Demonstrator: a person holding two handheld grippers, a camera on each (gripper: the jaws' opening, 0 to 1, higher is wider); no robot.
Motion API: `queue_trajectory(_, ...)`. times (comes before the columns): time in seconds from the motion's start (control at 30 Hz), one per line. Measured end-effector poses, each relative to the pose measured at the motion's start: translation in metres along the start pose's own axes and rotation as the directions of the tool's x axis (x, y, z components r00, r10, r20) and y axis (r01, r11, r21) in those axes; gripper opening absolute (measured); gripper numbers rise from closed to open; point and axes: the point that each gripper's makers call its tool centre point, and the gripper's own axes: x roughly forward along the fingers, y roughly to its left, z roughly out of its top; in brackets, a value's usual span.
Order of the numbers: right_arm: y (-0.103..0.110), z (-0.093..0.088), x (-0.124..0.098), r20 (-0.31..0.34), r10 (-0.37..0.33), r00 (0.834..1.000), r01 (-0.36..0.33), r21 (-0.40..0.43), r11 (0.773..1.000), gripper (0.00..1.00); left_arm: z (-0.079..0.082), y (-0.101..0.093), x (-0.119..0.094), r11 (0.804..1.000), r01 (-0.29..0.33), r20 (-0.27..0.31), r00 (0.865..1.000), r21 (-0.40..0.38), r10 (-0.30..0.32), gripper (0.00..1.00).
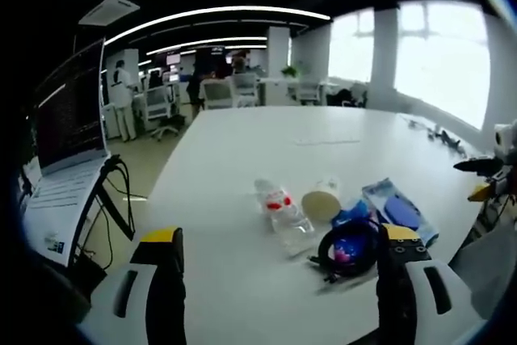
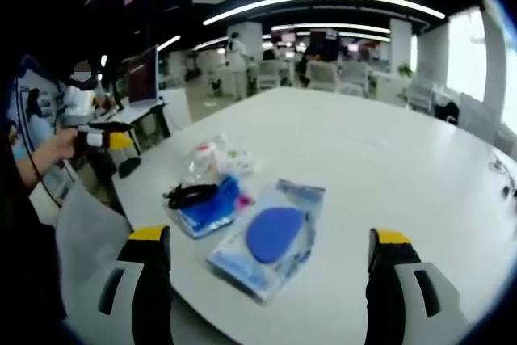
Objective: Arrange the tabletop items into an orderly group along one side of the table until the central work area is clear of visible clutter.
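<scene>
White table, both grippers hovering

open-plan office: desks, swivel chairs, monitors, strip ceiling lights.

Black fingers with yellow tips, white housings.

White table, items bunched near one edge. Clear blue-pad packet as landmark: blue pouch just beside it, black coiled cable on the pouch, plastic bottle beyond, round tan lid beside bottle.
</scene>
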Motion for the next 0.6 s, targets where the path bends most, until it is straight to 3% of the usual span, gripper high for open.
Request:
queue_trajectory(0.27,-0.003,-0.001,0.003,-0.012,-0.003,1.0,0.003,-0.004,1.0,1.0,0.004,0.004,0.011,0.998,-0.003,0.002,1.0,-0.062,0.004,0.93)
queue_trajectory(0.43,-0.002,0.0,0.006,-0.011,0.002,1.0,-0.002,-0.014,1.0,1.0,0.002,0.003,0.017,1.0,-0.004,-0.029,1.0,0.007,0.004,0.94)
queue_trajectory(0.6,0.0,-0.001,0.011,-0.012,0.011,1.0,-0.011,-0.008,1.0,1.0,0.005,0.003,0.025,0.999,0.017,-0.024,1.0,-0.032,-0.018,0.93)
